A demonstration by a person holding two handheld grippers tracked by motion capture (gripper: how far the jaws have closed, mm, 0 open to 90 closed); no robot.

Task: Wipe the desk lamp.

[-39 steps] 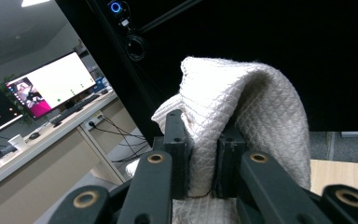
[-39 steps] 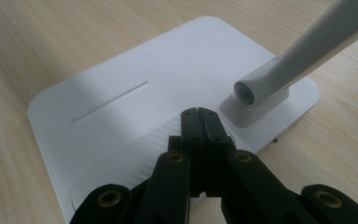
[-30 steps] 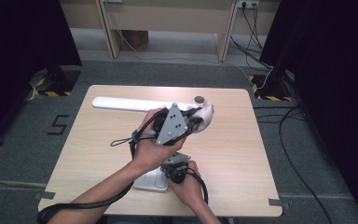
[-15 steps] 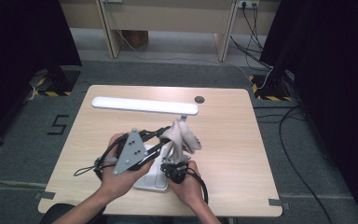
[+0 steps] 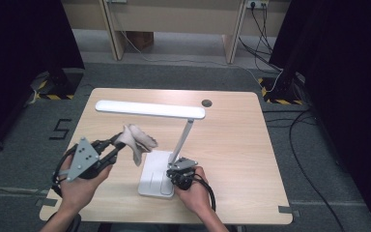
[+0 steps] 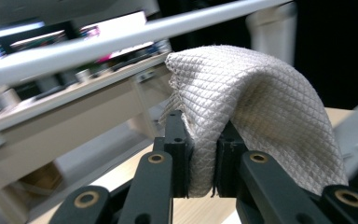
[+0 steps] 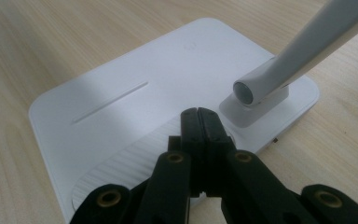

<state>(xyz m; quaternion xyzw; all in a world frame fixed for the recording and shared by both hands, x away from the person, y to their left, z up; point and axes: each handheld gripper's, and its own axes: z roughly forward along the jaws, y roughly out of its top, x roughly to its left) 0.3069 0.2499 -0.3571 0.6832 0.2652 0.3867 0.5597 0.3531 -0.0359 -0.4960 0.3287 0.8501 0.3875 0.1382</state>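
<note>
Here, left tool (image 6: 200, 154) pinching cloth (image 6: 261, 107) (waffle-textured), right tool (image 7: 199, 122) closed on lamp base (image 7: 121, 88).

in the left gripper view the cloth (image 6: 256, 116) hides most of what lies behind it, its lower right part runs behind the jaw arm, and the lamp head (image 6: 121, 39) crossing the top is blurred and cut off at both picture edges. in the right gripper view the lamp base (image 7: 135, 107) has its near corner covered by the 2 closed jaws, and the lamp arm (image 7: 307, 44) leaves the frame at the top right. in the high view both forearms are cut by the bottom edge.
</note>
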